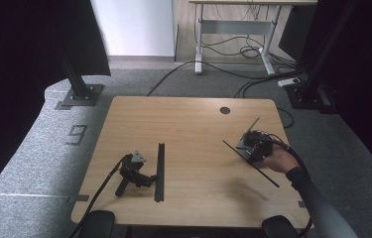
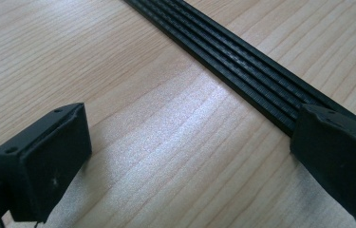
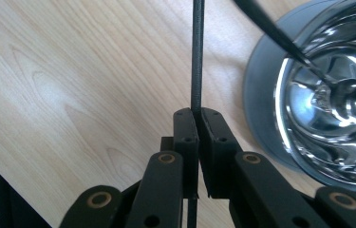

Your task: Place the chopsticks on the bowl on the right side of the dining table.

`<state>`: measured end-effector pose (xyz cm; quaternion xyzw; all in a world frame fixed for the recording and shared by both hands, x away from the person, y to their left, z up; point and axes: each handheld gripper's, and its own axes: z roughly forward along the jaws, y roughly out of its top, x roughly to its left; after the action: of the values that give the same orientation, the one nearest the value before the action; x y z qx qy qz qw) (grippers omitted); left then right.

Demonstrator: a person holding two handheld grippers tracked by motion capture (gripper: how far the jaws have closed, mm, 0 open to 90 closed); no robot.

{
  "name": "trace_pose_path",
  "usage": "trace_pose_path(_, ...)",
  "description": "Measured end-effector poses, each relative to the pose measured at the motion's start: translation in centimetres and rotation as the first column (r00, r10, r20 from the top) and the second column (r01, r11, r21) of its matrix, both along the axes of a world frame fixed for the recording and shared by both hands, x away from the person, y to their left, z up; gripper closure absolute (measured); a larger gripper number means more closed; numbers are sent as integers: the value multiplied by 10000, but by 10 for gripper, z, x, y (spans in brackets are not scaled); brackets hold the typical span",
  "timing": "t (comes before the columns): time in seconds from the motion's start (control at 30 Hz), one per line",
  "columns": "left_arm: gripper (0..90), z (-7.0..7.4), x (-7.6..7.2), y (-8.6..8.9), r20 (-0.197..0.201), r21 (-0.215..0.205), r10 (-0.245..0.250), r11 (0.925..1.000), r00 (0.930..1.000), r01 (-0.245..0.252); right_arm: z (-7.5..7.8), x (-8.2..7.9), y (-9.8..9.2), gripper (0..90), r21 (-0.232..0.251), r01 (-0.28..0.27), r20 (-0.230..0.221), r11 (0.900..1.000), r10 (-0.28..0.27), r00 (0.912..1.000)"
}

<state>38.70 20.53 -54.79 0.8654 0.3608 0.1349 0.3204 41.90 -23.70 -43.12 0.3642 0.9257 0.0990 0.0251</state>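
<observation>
My right gripper (image 1: pixel 253 144) has its jaws clamped tight on a thin black strip (image 3: pixel 197 57), held above the right side of the wooden surface (image 1: pixel 193 129), while my left gripper (image 1: pixel 141 174) lies wide open and empty beside the ribbed black rail (image 1: pixel 160 171).

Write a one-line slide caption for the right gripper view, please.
Right gripper shut on a thin black strip above the light wooden table.

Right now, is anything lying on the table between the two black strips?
No. In the high view, only bare wooden table lies between the wide strip beside the left gripper and the thin strip held by the right gripper.
</observation>
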Motion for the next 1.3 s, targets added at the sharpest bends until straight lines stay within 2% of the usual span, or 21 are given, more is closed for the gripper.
trace_pose_path(0.23,0,0,0,0,-5,-17,21,10000,10000,-21,11,8,-10,854,101,342,336,9994,-345,9988)
trace_pose_path(0.43,0,0,0,0,-14,-12,12,10000,10000,-12,11,19,-18,854,32,659,484,9978,-660,9966)
trace_pose_path(0.63,0,0,0,0,-15,-13,11,10000,10000,-11,2,30,-24,855,-67,1085,493,9941,-1081,9929)
trace_pose_path(1.03,0,0,0,0,-14,-40,25,10000,10000,-26,-18,49,-29,855,-181,1543,476,9879,-1533,9870)
trace_pose_path(1.3,0,0,0,0,-15,-33,22,10000,10000,-22,-28,55,-33,855,-143,1822,486,9832,-1813,9822)
